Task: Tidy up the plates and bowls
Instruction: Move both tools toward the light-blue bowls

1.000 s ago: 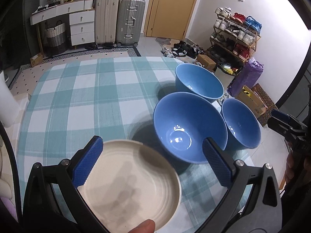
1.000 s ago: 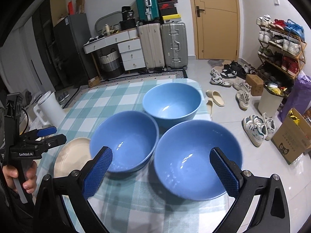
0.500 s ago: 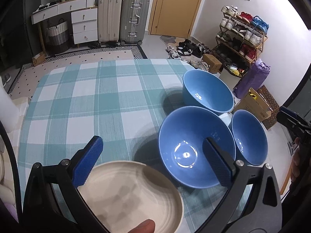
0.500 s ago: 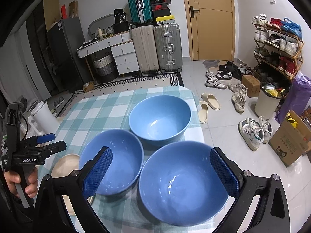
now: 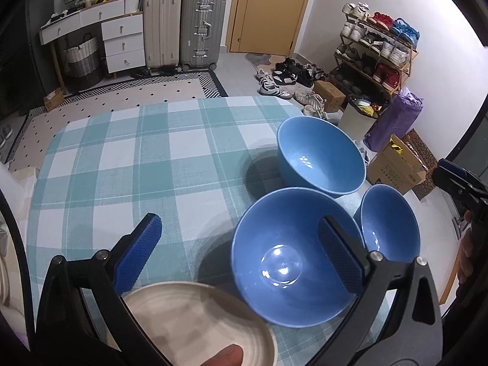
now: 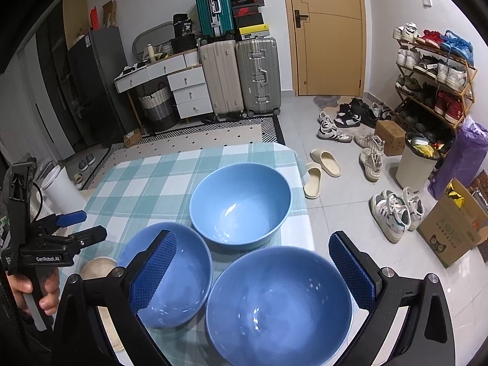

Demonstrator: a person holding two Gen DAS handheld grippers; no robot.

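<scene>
1. My left gripper (image 5: 236, 248) hangs with its jaws spread wide and nothing between them; my right gripper (image 6: 251, 263) is just as wide and just as empty.
2. Three blue bowls sit clustered on the checked tabletop (image 5: 128, 164), all upright and unstacked. The near-left bowl (image 5: 297, 267) lies directly below and ahead of my left gripper, under its right finger. The near-right bowl (image 6: 279, 306) lies directly below my right gripper, between its fingers.
3. The far bowl (image 6: 241, 206) sits beyond both grippers, just past the other two and close to touching them; I cannot tell whether the rims meet.
4. The beige plate (image 5: 198, 326) lies under my left gripper's left finger, nearest to me, just beside the near-left bowl.
5. The move turns on nearness, I judge: each gripper has its own bowl beneath it, so either could lift one and nest it in a neighbour. The bowls are round, so no long axis matters.
6. Room: the tabletop ahead and left of my left gripper is open cloth. The near-right and far bowls stand close to the edge on my right gripper's right side, so I would carry leftward.
</scene>
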